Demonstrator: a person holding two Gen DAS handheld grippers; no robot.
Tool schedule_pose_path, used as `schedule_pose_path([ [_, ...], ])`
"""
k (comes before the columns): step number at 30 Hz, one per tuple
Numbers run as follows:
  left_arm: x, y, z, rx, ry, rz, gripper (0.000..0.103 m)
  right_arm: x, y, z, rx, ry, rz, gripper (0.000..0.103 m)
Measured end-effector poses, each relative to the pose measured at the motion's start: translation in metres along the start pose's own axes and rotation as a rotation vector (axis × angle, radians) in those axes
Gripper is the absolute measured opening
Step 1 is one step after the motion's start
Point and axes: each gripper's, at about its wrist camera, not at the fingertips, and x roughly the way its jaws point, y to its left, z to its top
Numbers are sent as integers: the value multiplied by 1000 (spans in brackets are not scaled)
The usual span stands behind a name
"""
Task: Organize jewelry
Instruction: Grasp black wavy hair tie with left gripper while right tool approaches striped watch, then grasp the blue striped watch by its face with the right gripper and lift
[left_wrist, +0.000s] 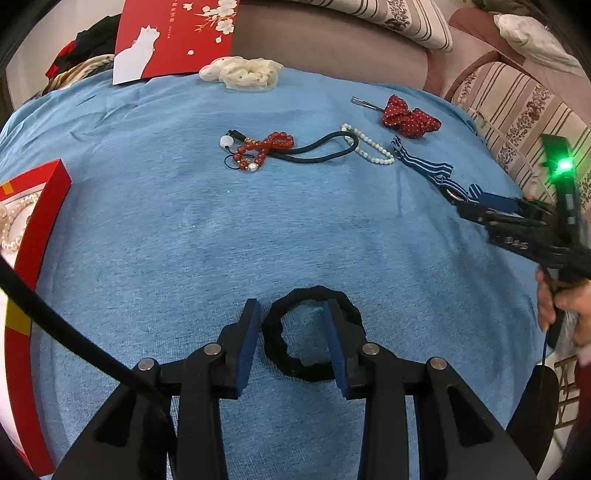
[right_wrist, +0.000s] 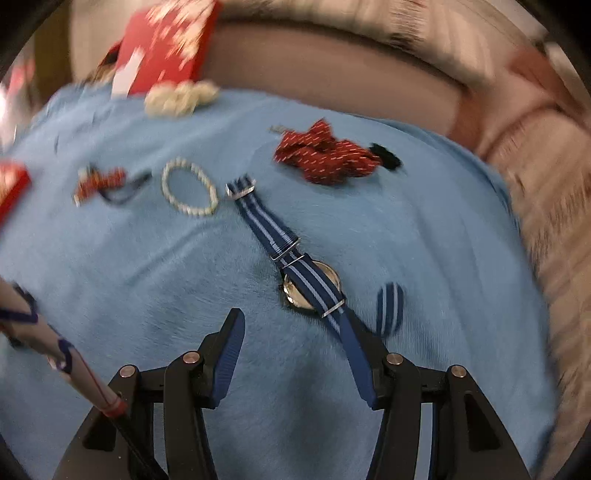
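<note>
A black ruffled hair ring (left_wrist: 314, 295) lies flat on the blue cloth (left_wrist: 184, 229). My left gripper (left_wrist: 292, 304) straddles the ring's left band, with one finger outside the ring and the other inside its hole. The pads stand apart from the band, so it is open. A blue striped watch (right_wrist: 312, 286) lies face down just ahead of my right gripper (right_wrist: 295, 321). That gripper is open, and its right finger (right_wrist: 365, 369) is beside the strap's near end. In the left wrist view the right gripper (left_wrist: 467, 206) sits at the watch (left_wrist: 428, 166).
A red bead bracelet (left_wrist: 266, 147), black cord loop (left_wrist: 321, 151), white bead bracelet (left_wrist: 369, 144), red dotted bow (left_wrist: 410, 118) and cream scrunchie (left_wrist: 243, 72) lie farther back. A red box (left_wrist: 40, 229) holding pearls stands at the left edge. A hand (left_wrist: 565, 306) grips the right tool.
</note>
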Motion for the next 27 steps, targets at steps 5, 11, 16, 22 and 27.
schedule_pose_path([
  [5, 0, 1, 0, 12, 3, -3, 33, 20, -1, 8, -148, 9, -18, 57],
  [11, 1, -1, 3, 18, 1, 4, 11, 36, -30, 21, -13, 66, 111, 47],
  [16, -1, 12, 6, -58, 8, -45, 9, 32, -77, 14, 381, 110, 353, 47],
  [22, -11, 22, 7, -86, -9, -48, 9, 23, -87, -55, 871, 136, 990, 47],
  [27, -16, 27, 7, -103, -17, -52, 9, 17, -98, -84, 913, 108, 823, 45],
])
